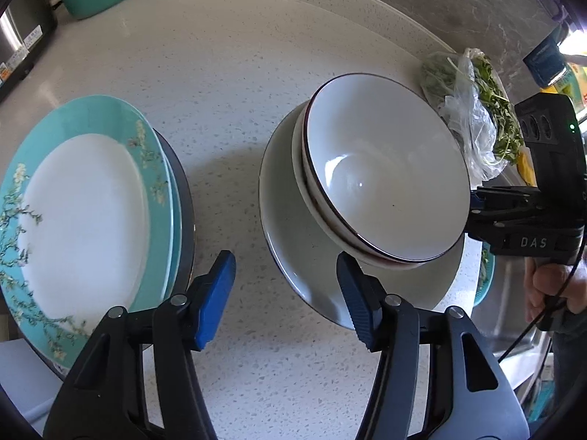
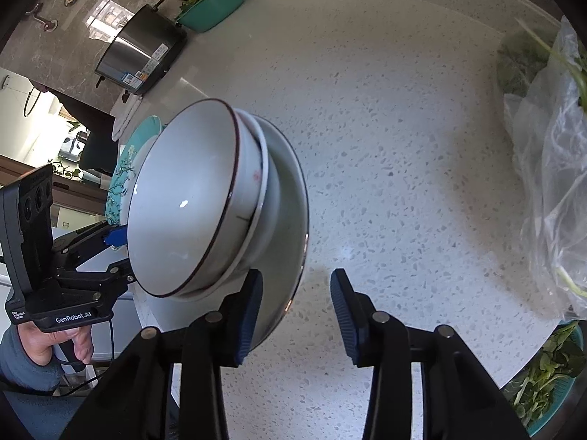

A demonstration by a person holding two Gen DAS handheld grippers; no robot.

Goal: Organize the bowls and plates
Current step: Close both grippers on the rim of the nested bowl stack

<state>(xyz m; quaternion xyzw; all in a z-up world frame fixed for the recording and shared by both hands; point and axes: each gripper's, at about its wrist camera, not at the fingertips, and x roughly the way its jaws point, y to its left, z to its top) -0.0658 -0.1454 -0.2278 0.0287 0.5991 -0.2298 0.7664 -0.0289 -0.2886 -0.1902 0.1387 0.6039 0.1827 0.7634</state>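
Observation:
Two white bowls with dark rims [image 1: 385,168] are nested, tilted, on a wide white plate [image 1: 290,227]. My left gripper [image 1: 286,293] is open at that plate's near-left rim. Its right fingertip overlaps the rim and the pads press on nothing. To the left, teal flowered plates [image 1: 84,212] are stacked on a dark plate. In the right wrist view my right gripper [image 2: 295,311] is open too. The white plate's [image 2: 290,198] edge shows just inside its left finger [image 2: 251,311], with speckled counter across the rest of the gap. The bowls [image 2: 190,198] stand beyond.
A teal basin of greens [image 2: 212,3] and a steel cooker [image 2: 139,47] stand at the counter's far side. A clear plastic bag of greens [image 2: 550,165] lies right of the white plate. Another teal bowl of greens [image 2: 550,374] sits at the counter's near right edge.

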